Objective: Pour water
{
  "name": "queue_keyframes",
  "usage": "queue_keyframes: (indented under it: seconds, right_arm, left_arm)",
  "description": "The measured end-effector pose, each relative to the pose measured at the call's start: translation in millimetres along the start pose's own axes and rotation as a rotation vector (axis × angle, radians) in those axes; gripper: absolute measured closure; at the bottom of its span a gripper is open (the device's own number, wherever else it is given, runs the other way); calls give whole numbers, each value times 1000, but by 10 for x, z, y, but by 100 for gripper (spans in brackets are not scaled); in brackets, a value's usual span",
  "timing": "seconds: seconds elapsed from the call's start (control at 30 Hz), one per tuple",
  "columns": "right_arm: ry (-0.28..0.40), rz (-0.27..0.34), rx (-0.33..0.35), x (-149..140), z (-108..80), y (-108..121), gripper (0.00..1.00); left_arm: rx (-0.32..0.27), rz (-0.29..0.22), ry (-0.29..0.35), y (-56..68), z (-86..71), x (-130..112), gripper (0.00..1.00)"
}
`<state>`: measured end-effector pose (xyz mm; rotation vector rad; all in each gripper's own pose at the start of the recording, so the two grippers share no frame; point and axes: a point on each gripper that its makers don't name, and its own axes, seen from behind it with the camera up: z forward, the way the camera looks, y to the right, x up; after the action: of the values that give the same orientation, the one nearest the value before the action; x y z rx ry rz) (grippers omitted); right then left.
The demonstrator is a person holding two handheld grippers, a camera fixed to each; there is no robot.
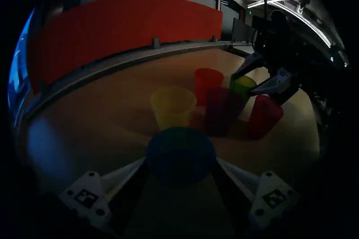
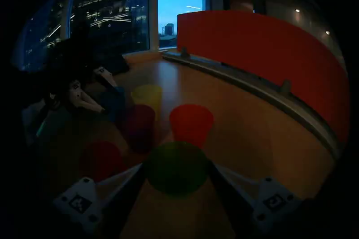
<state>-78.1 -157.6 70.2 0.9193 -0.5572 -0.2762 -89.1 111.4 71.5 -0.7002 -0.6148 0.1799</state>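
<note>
The left gripper (image 1: 181, 162) is clamped on a blue cup (image 1: 181, 151), and the right gripper (image 2: 176, 167) on a green cup (image 2: 177, 169). Beyond, on the table (image 1: 112, 118), cluster a yellow cup (image 1: 172, 104), maroon cup (image 1: 222, 110), red cup (image 1: 264, 117) and orange cup (image 1: 207, 82).

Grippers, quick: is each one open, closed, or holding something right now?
Left gripper: closed on the blue cup, a finger on each side.
Right gripper: closed on the green cup, likewise.
</note>
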Motion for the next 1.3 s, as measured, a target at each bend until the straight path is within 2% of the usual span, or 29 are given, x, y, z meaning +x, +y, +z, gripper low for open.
queue_keyframes:
  seconds: [0.1, 0.47, 0.7, 0.9, 1.07, 1.3]
  right_arm:
    - [0, -1, -1, 4, 4, 1, 4]
    - [-1, -12, -22, -22, 35, 28, 5]
    - [10, 1, -28, 3, -28, 2, 5]
    - [56, -2, -47, 164, -195, -28, 5]
    - [115, -9, -67, 396, -407, -92, 5]
    - [198, -25, -99, 669, -699, -207, 6]
  left_arm:
    - [2, -1, -2, -4, 7, 14, 14]
    - [8, -12, 5, -5, 2, 27, 15]
    - [12, -22, 38, 26, -81, 124, 15]
    - [25, -30, 93, 50, -246, 319, 15]
    - [38, -28, 146, 101, -444, 526, 15]
    - [65, -5, 216, 187, -715, 800, 15]
